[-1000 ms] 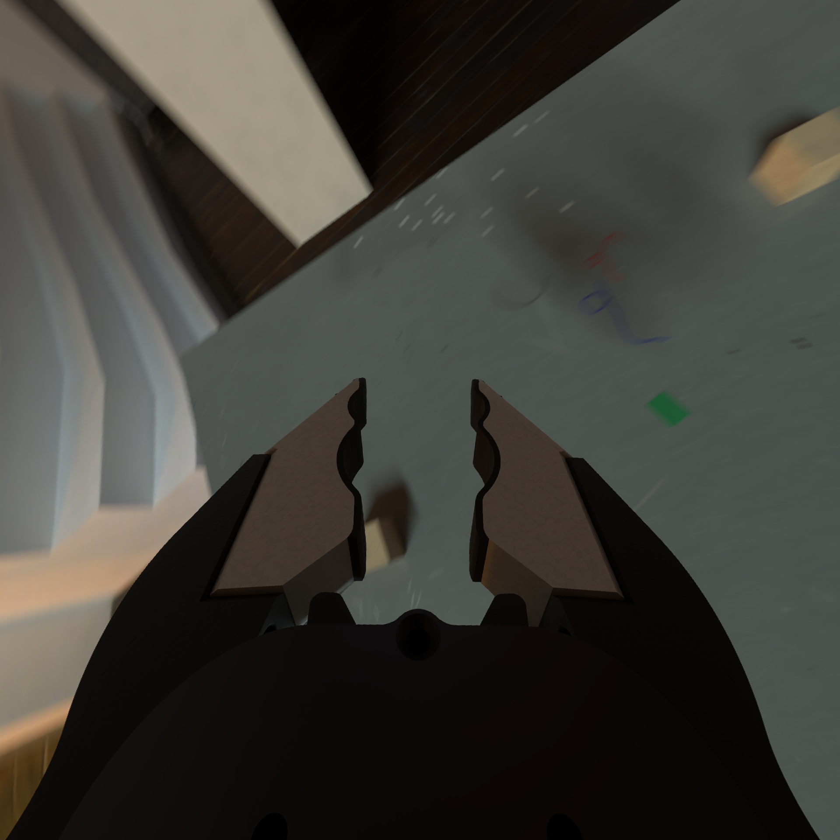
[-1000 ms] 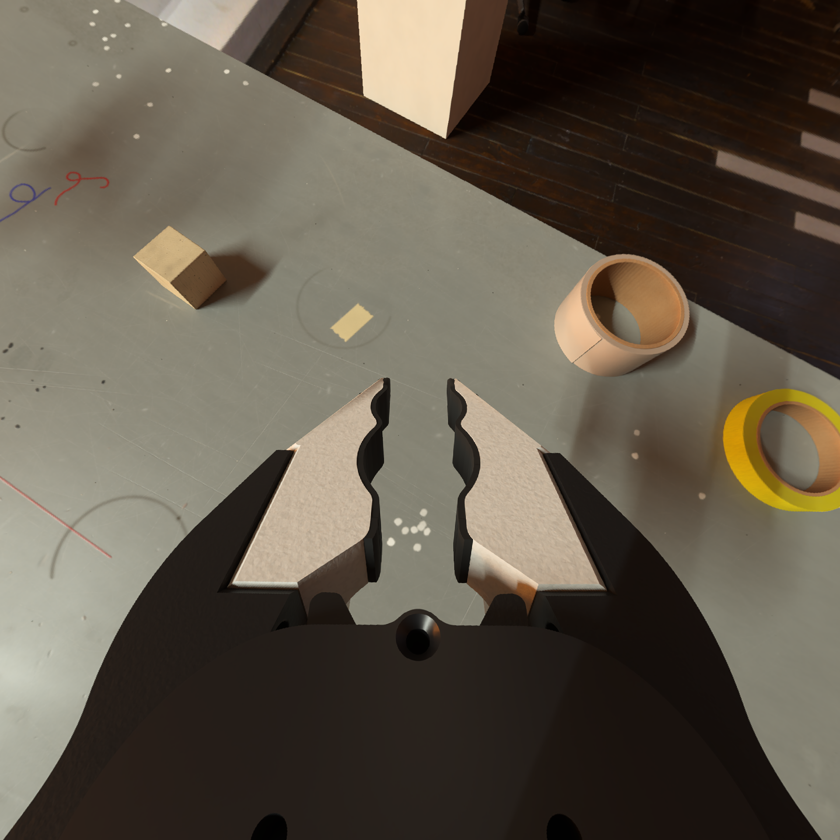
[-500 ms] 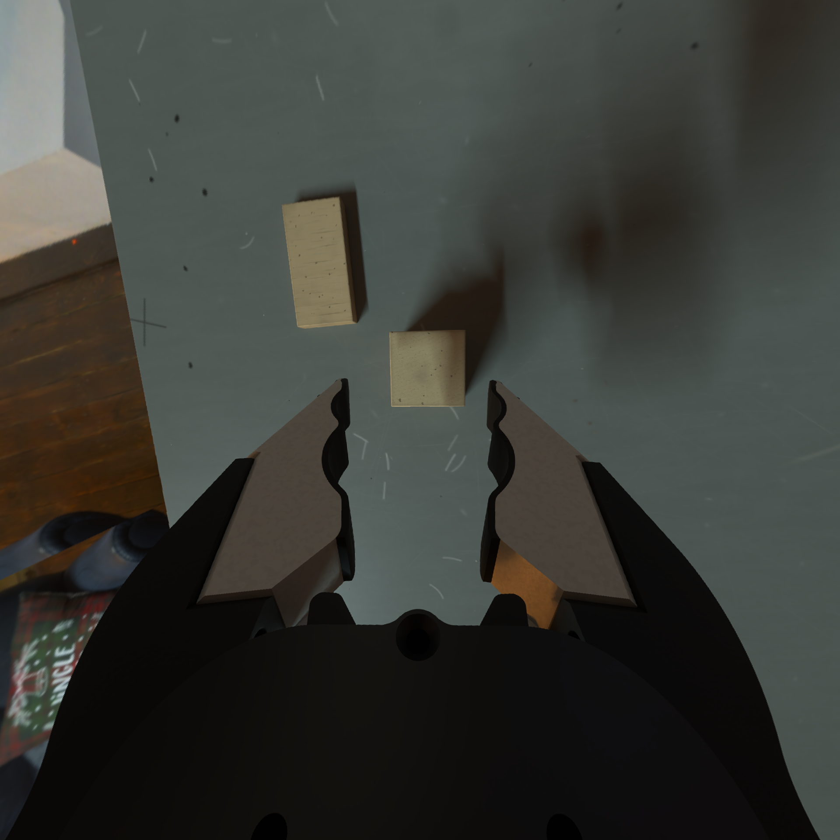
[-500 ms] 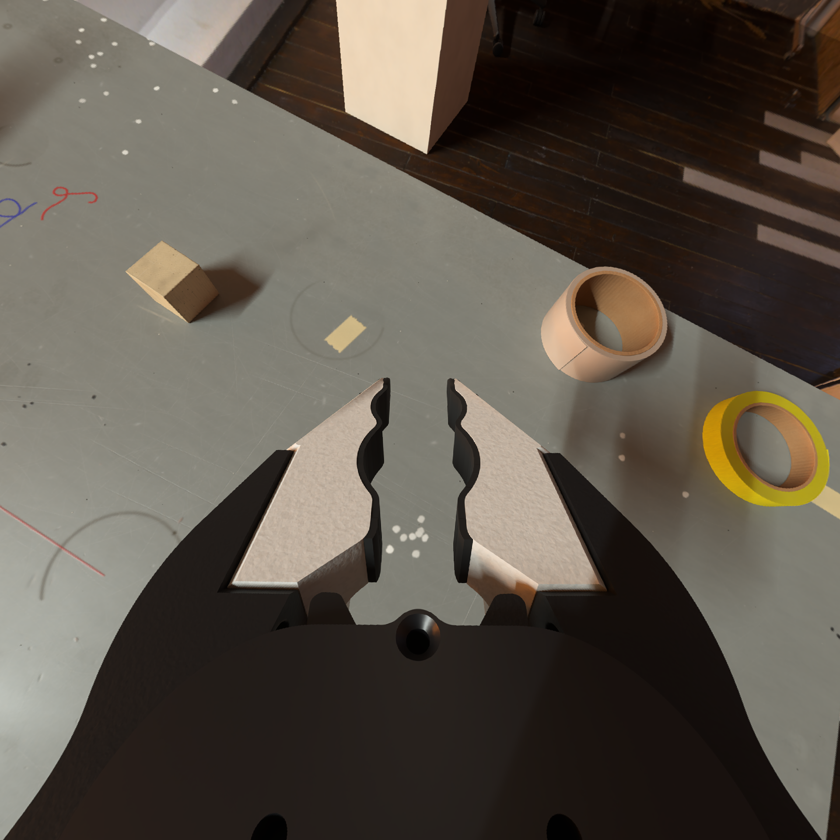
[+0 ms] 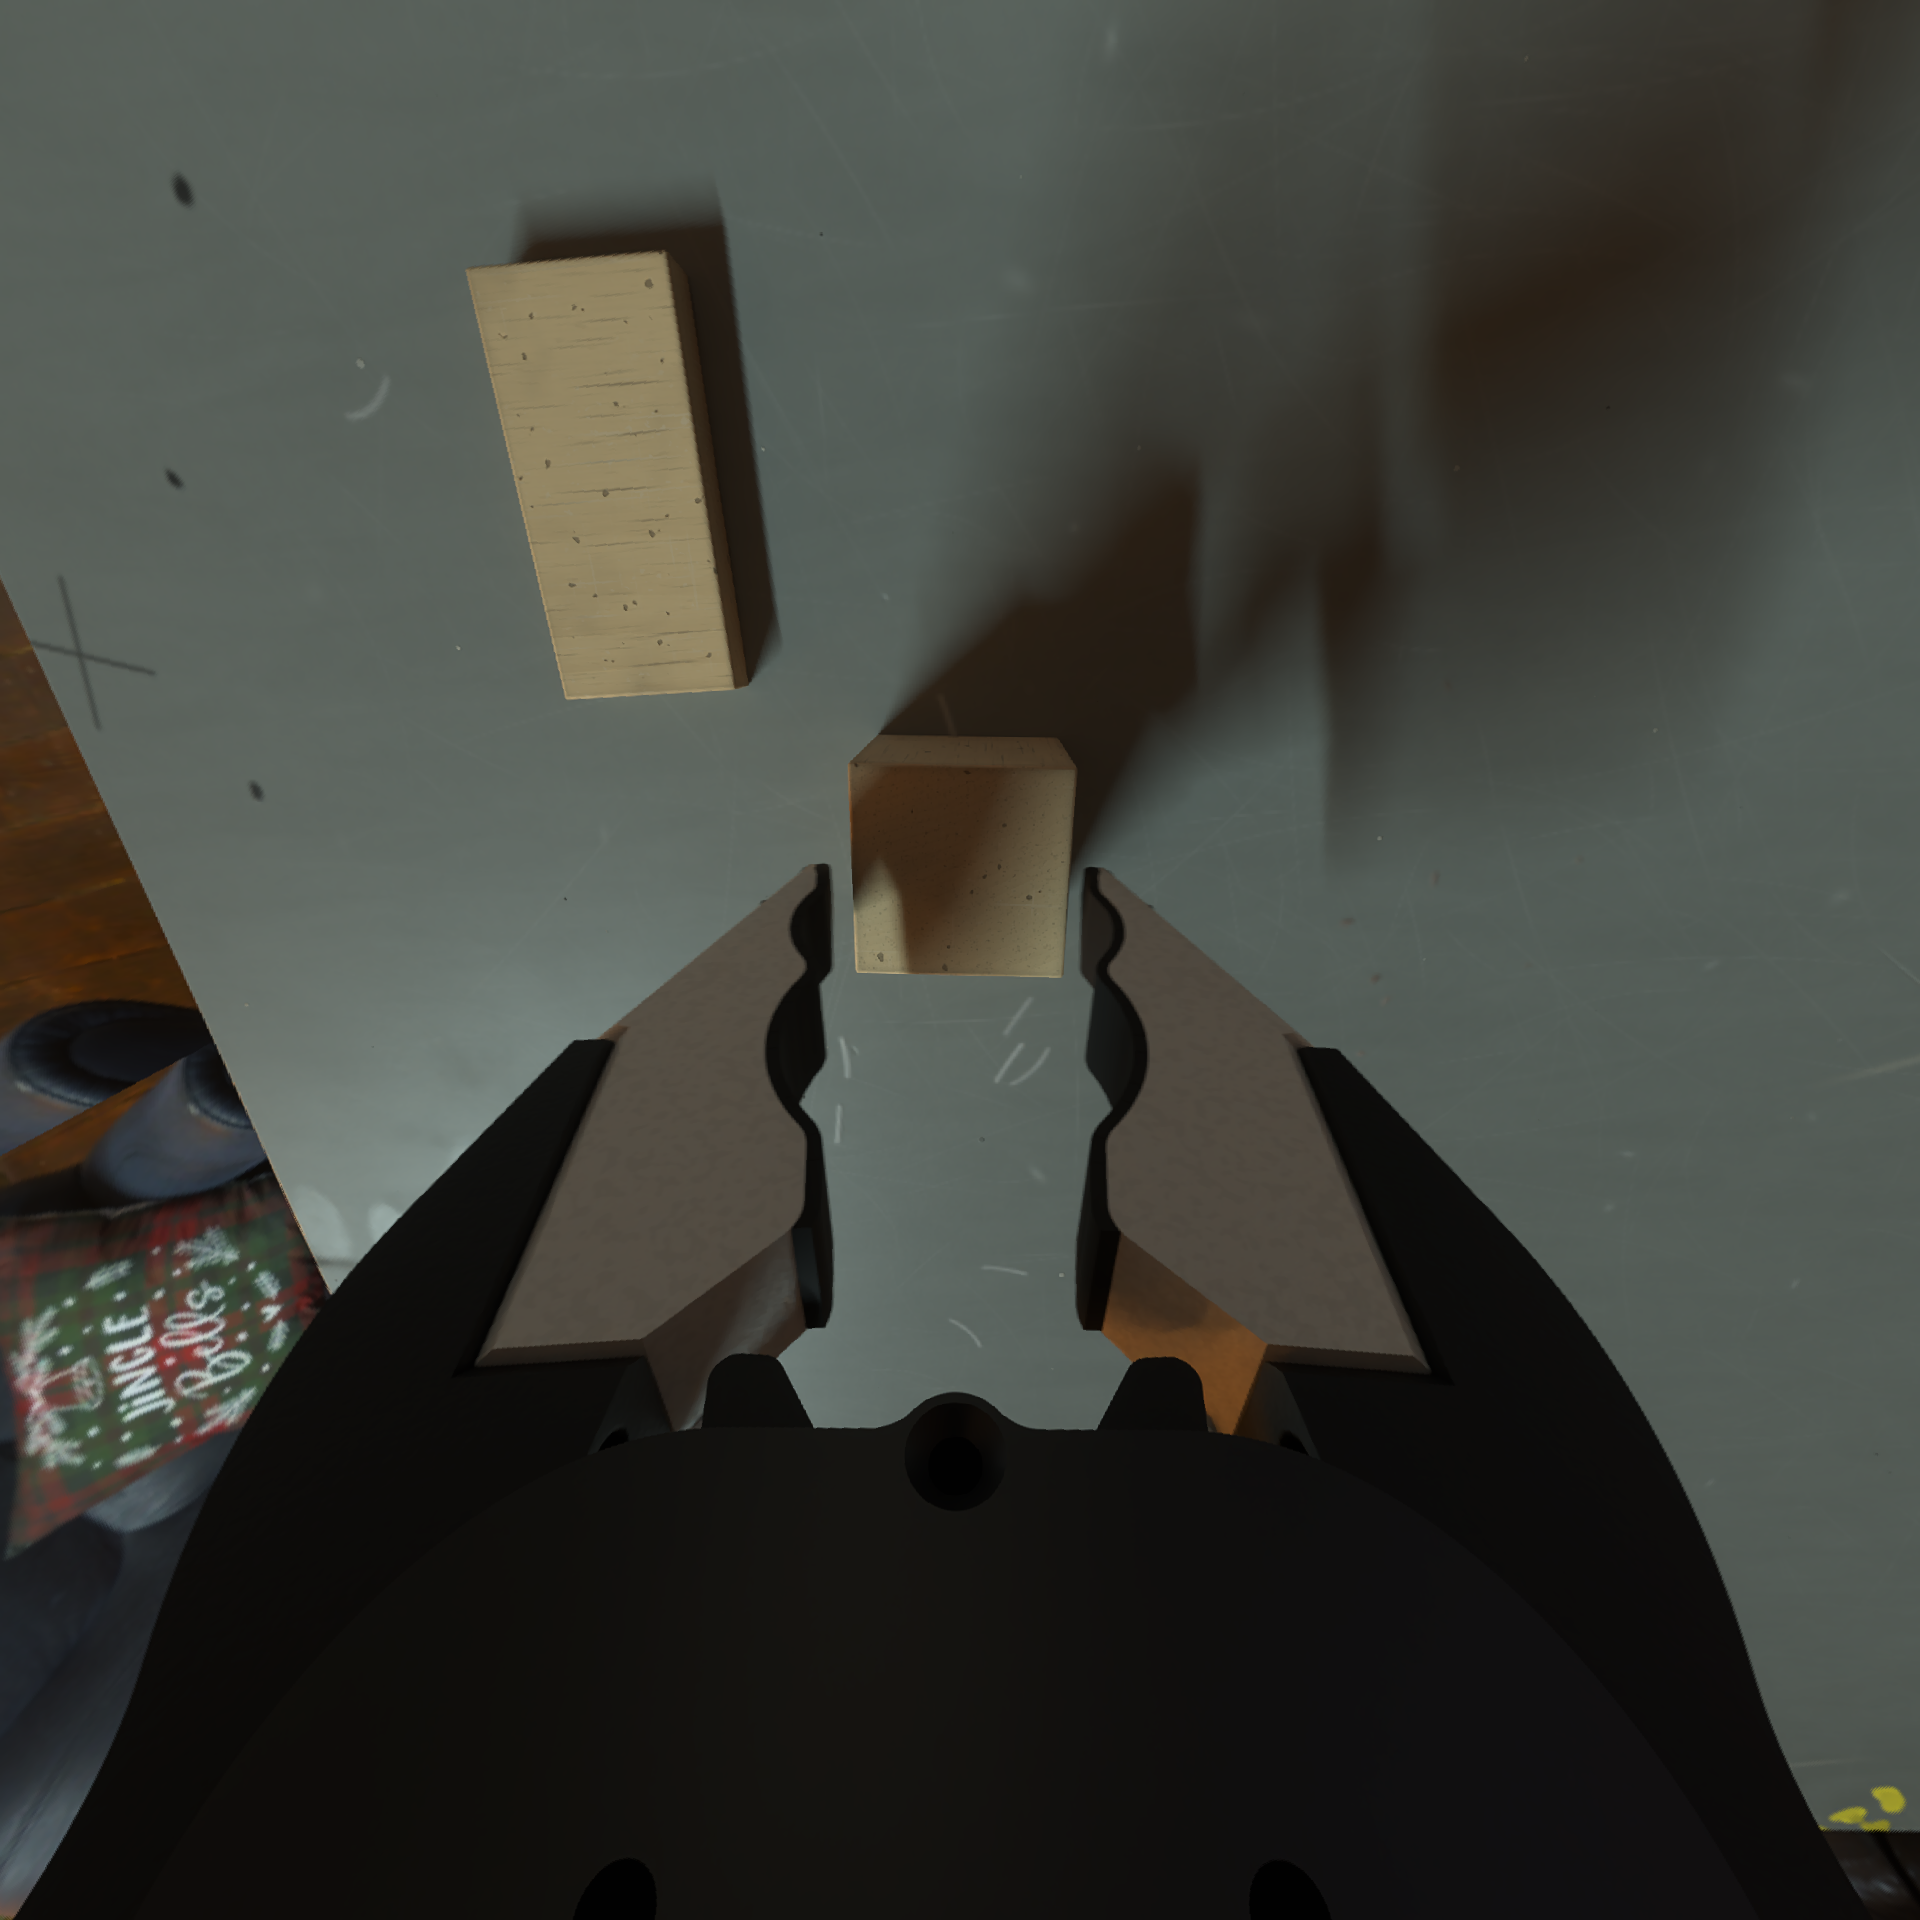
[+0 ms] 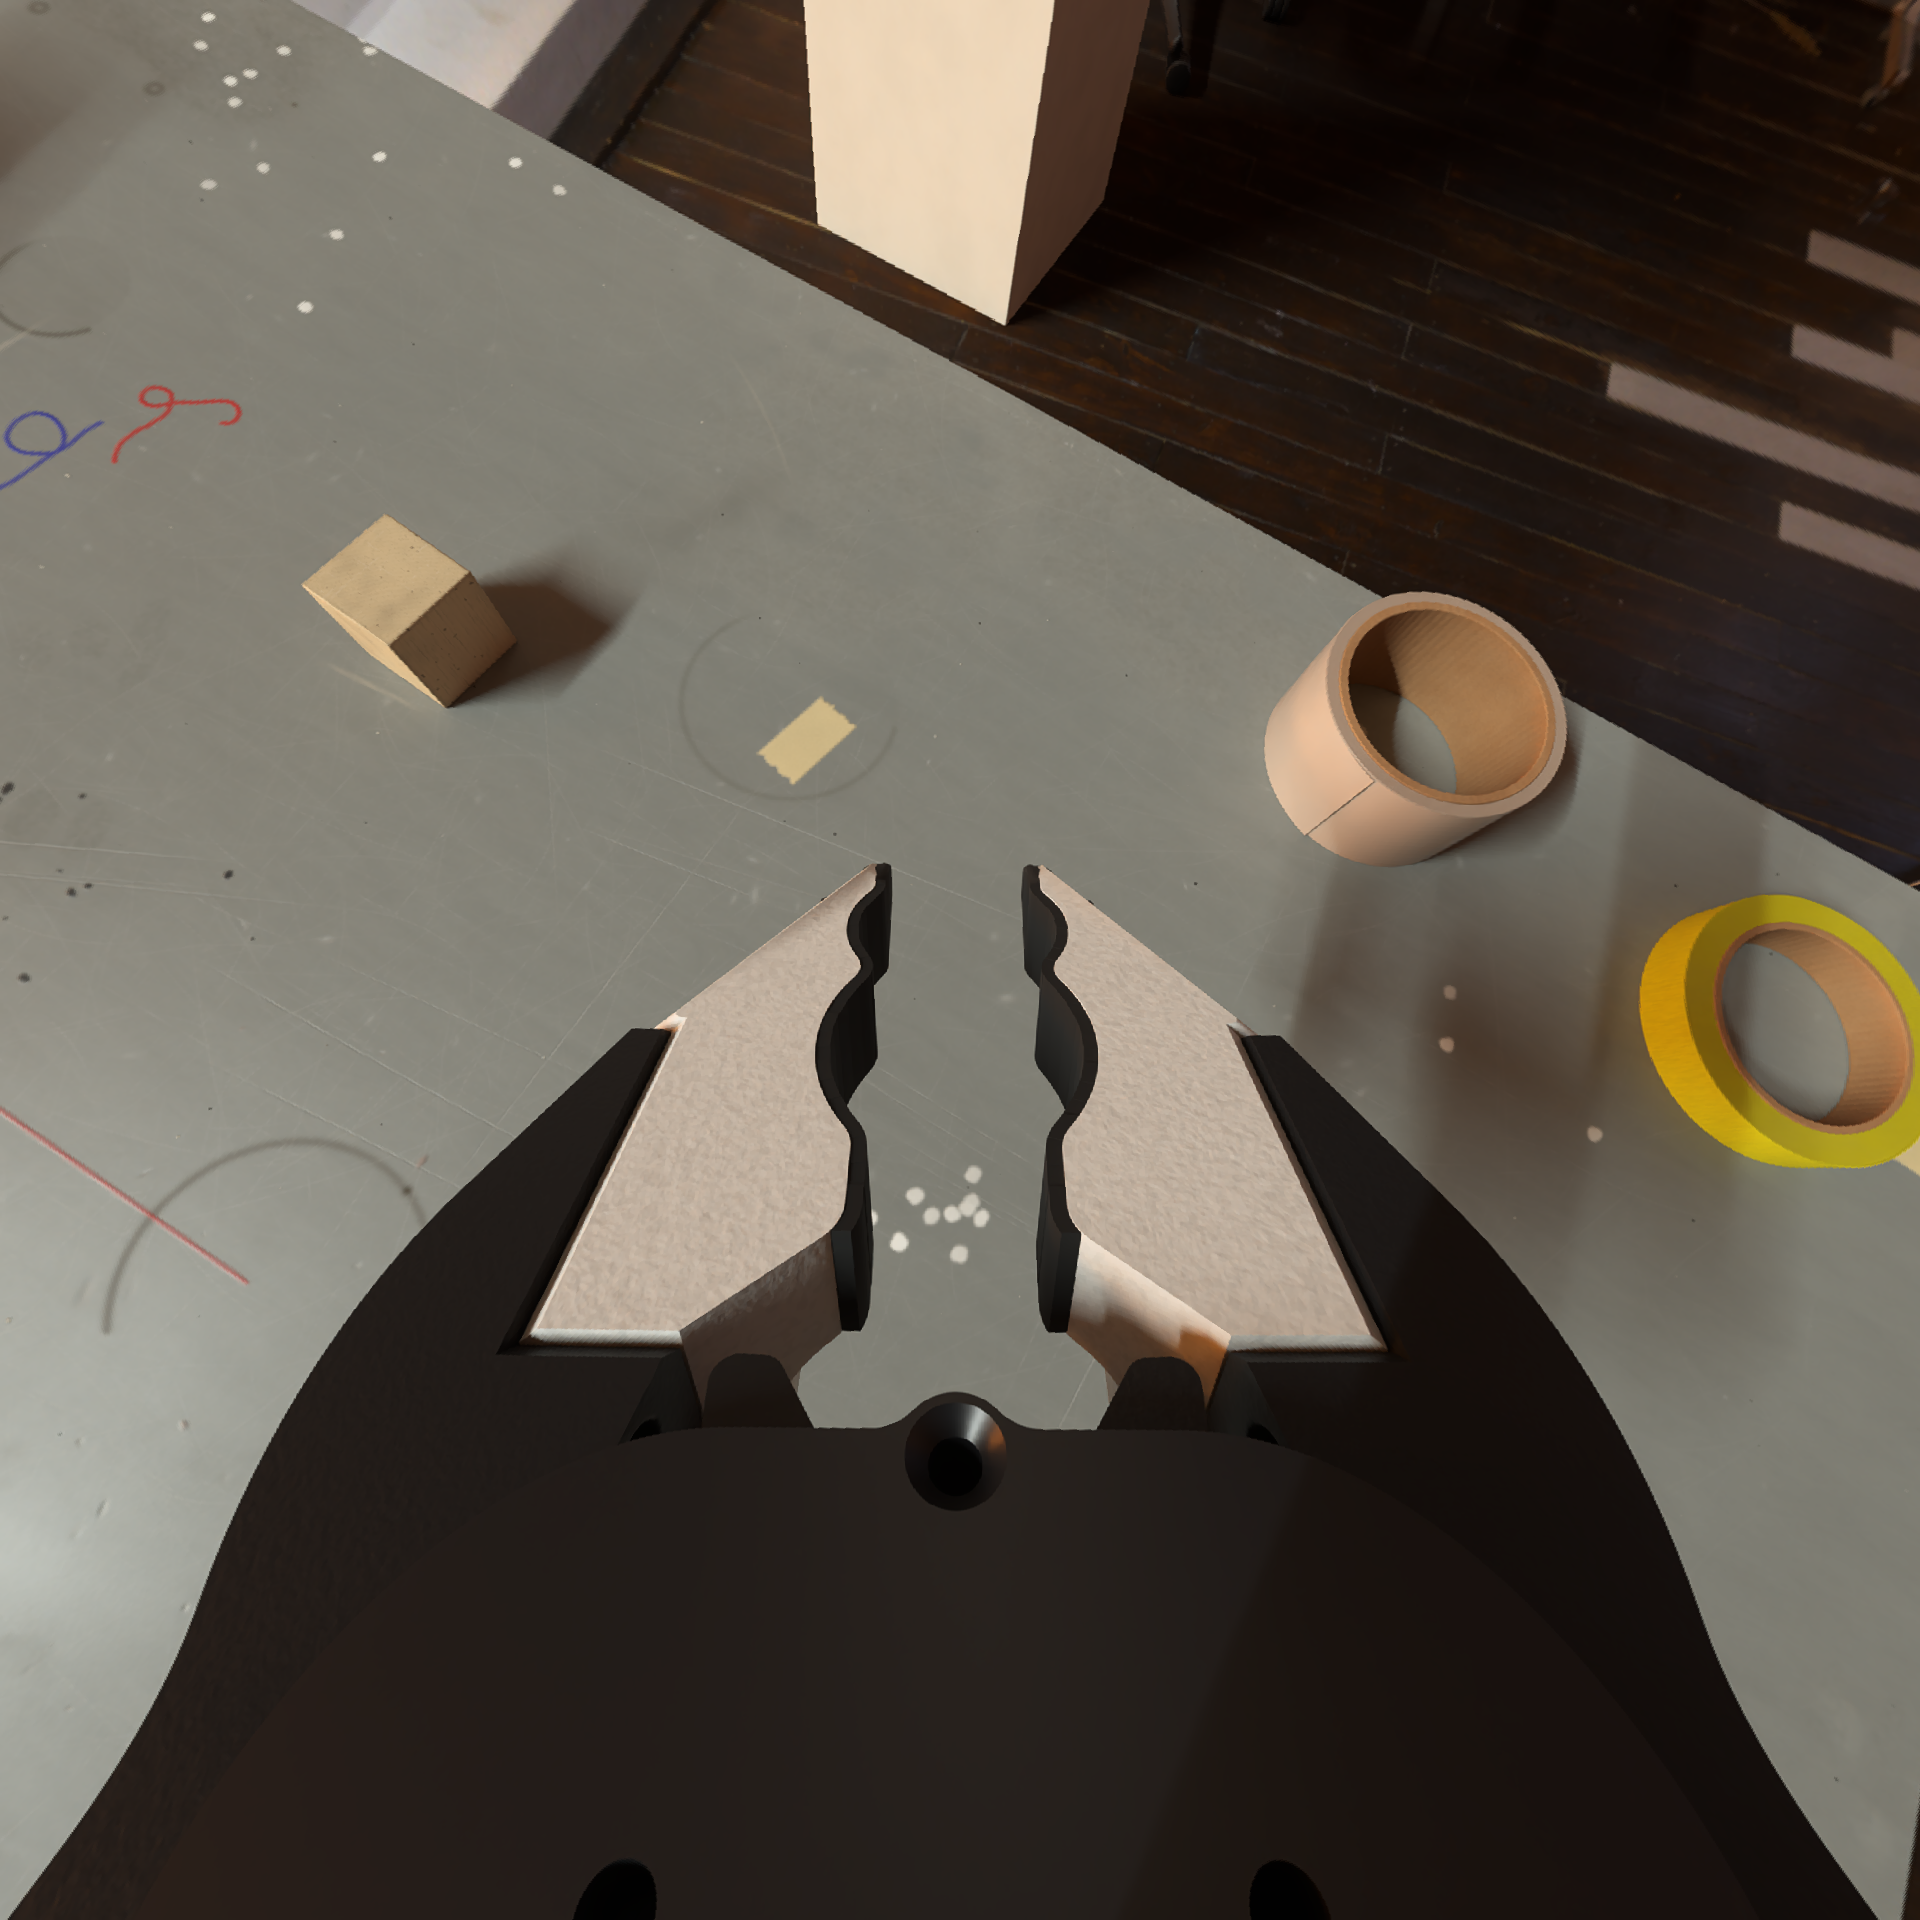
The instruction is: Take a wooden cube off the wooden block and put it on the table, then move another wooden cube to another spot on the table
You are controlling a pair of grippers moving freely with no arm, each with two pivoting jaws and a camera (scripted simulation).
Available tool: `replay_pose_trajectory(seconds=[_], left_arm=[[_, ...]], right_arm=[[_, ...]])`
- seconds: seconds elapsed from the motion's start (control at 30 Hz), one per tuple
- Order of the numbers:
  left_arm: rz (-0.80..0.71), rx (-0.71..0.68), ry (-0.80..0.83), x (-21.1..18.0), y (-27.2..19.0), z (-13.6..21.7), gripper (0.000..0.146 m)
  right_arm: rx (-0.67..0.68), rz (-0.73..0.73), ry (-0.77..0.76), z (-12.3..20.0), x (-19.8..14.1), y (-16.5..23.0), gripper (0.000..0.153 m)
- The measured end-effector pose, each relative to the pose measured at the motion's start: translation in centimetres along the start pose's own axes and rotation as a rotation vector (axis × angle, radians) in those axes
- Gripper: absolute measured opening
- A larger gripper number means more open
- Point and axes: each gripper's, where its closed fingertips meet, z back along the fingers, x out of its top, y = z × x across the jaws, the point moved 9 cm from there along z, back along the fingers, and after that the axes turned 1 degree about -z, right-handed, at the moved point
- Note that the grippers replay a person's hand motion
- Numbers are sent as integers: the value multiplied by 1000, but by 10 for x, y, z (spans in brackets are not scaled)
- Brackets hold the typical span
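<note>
In the left wrist view a wooden cube (image 5: 961, 862) sits on the grey table (image 5: 1455, 935), just beyond my fingertips. My left gripper (image 5: 956, 883) is open, its jaws a little wider than the cube, the tips level with the cube's near part. A flat wooden block (image 5: 613, 473) lies on the table up and to the left, apart from the cube, with nothing on it. In the right wrist view a second wooden cube (image 6: 410, 608) rests on the table far left. My right gripper (image 6: 956, 883) is open and empty above the table.
A tan tape roll (image 6: 1418, 727) and a yellow tape roll (image 6: 1787, 1029) lie near the table's right edge. A small tan tape patch (image 6: 805, 738) is stuck to the table. A pale pillar (image 6: 956, 145) stands on the dark floor. The table's left edge (image 5: 156, 904) drops to the floor.
My left gripper swung from a slanted view over the table to looking down, then came closer to the cube, which now sits at its fingertips. The right gripper drifted only slightly.
</note>
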Motion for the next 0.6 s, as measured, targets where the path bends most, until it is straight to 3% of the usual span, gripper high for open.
replay_pose_trajectory(seconds=[0.03,0.27,0.47,0.6], left_arm=[[-2,2,5,1,0,0,41],[-17,21,-62,-1,7,7,41],[23,-62,-299,-6,23,62,41],[-206,-116,-547,-6,-7,109,41]], right_arm=[[1,-3,0,0,0,0,25],[9,-12,-10,2,-3,-3,25],[5,-20,-4,2,-5,-7,25],[4,-20,-4,1,-4,-7,25]])
